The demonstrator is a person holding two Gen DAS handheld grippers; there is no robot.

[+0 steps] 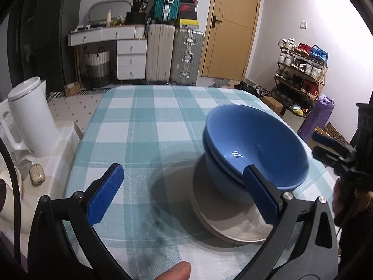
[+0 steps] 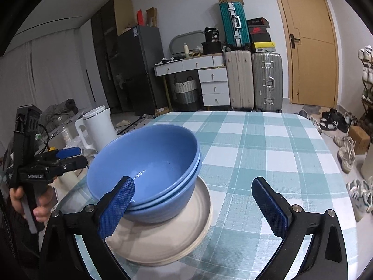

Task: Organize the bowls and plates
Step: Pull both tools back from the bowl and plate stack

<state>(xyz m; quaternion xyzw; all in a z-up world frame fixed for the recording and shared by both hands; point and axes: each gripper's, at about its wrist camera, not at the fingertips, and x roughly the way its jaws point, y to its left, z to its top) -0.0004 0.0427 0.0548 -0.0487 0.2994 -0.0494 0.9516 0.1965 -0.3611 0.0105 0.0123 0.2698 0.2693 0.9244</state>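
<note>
Two blue bowls nested on stacked cream plates, both grippers empty beside them.

The blue bowls [image 2: 144,170] sit one inside the other, tilted, on the cream plates [image 2: 163,240] on the checked tablecloth [image 2: 268,158]; the left gripper [image 1: 184,193] has its fingers spread wide, its right pad just in front of the bowls, gripping nothing; the right gripper [image 2: 193,207] is likewise spread wide, left pad before the bowls' rim; a white kettle [image 2: 98,126] stands off the table's left edge; suitcases [image 2: 254,81] line the far wall.
</note>
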